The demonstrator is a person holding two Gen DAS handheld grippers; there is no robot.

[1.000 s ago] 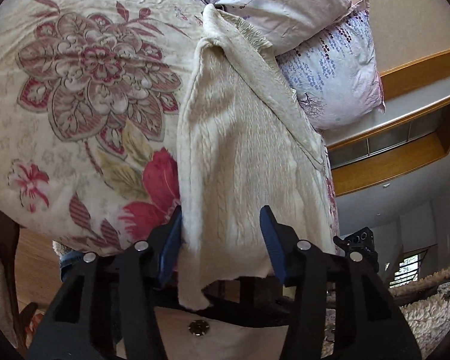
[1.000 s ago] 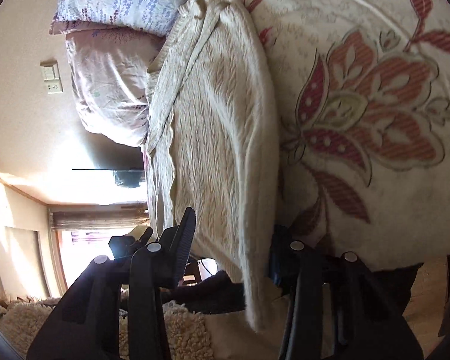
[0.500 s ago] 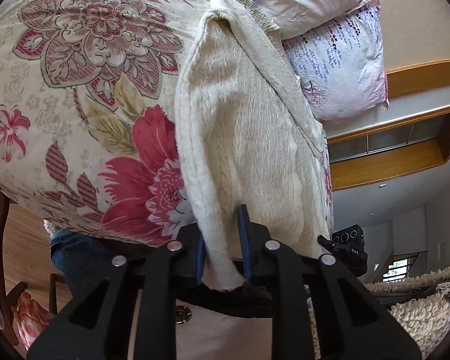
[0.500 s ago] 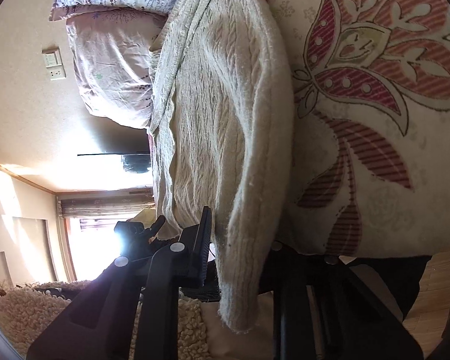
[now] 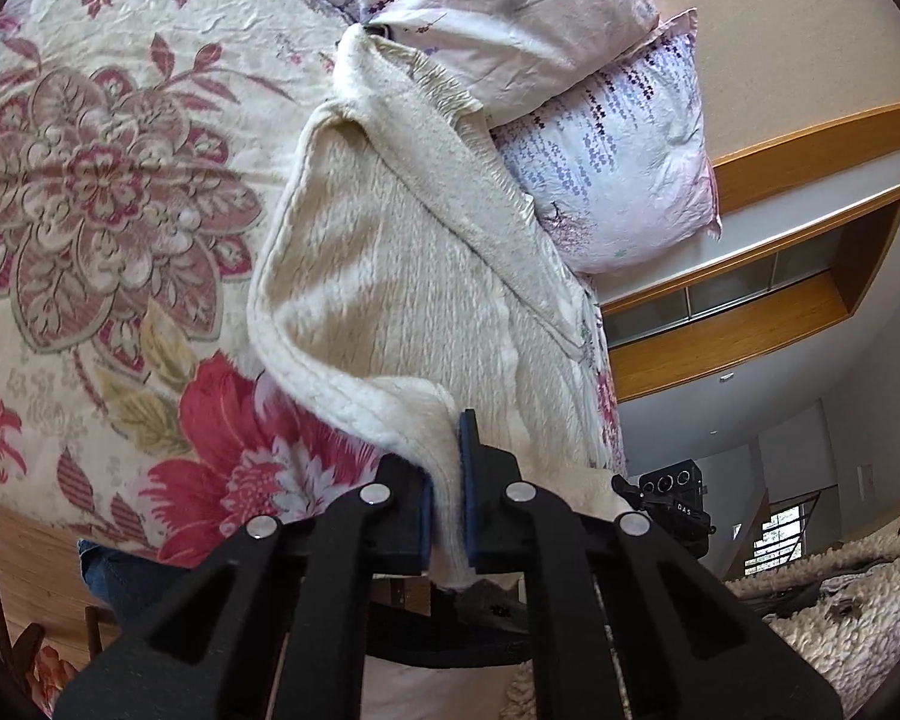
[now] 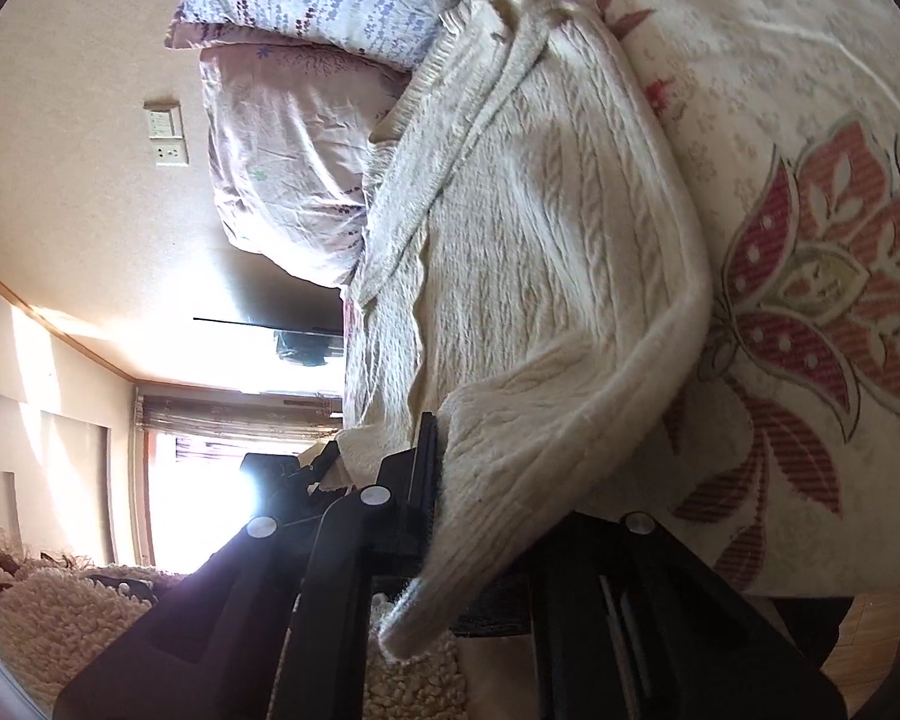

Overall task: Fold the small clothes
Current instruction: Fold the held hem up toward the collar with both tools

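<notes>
Because both claws grip only a thin strip at the near edge of the cream cable-knit sweater [image 5: 402, 300], the first risk I see is that the soft wool slides out when the edge is lifted over. The left claw [image 5: 447, 498] is closed on a bunched fold of the hem, and its blue pads [image 5: 468, 462] pinch the fabric tightly; the right claw [image 6: 444, 516] is also closed on the hem at the other near corner, with the knit draped over one side of it. The sweater lies flat on the floral quilted bed cover [image 5: 108, 198], with its far end up against the two lilac flowered pillows [image 5: 618, 174]. If one hand rises more quickly than the other, I think the fold will come out crooked. If the pull is too strong, the whole garment may drag along the bed instead of bending, and the loose knit can stretch. A sleeve already lies folded across the body, and it could fall open during the lift. Several things are hard to read. In the right wrist view one finger of the claw is covered by the draped knit, so I cannot see how deep the fabric sits. The neck end is partly hidden beside the pillows. Bright window light washes out the lower left of that view.
</notes>
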